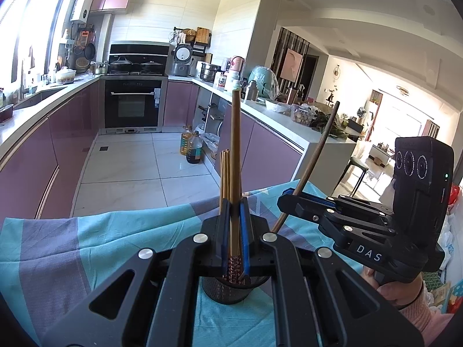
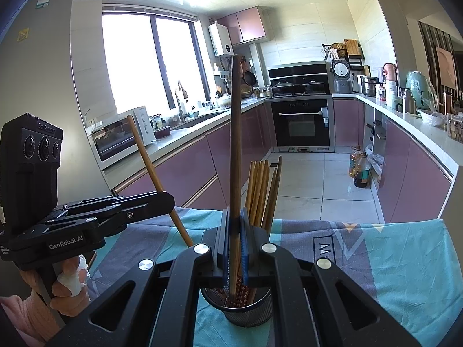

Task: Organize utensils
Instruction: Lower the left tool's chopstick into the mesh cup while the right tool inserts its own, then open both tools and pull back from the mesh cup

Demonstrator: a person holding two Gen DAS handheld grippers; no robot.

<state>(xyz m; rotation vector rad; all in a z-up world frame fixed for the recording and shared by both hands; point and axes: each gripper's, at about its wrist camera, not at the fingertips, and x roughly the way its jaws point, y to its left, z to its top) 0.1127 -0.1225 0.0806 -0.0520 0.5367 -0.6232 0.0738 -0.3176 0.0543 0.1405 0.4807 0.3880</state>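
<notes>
A kitchen with mauve cabinets, seen from two hand-held grippers working over a desk (image 2: 405,260) covered by a teal and grey patterned cloth (image 1: 86,245).

In the left wrist view, the left hand-held gripper (image 1: 235,225) has its blue-padded jaws pressed together on a light bamboo chopstick (image 1: 235,144), which stands nearly upright with its decorated lower end inside a black mesh utensil holder (image 1: 225,292) on the cloth. A few more light chopsticks (image 1: 224,173) stand in the holder just behind it.

To the right in that view, the right hand-held gripper (image 1: 289,199) is clamped on a dark brown chopstick (image 1: 321,144), which tilts up and to the right. A hand in a pink sleeve (image 1: 405,292) holds the gripper's handle.

In the right wrist view, the dark chopstick (image 2: 235,144) rises upright between the closed jaws, its lower end in the mesh holder (image 2: 246,312). A cluster of light chopsticks (image 2: 260,190) leans in the holder just beyond. The left gripper (image 2: 165,199) appears at the left, gripping its light chopstick (image 2: 150,167) at a slant; the hand (image 2: 66,283) holding it has a white wrap on one finger.

Behind are a built-in oven (image 2: 301,121), a microwave (image 2: 121,136) and oil bottles (image 2: 358,167) on the tiled floor.
</notes>
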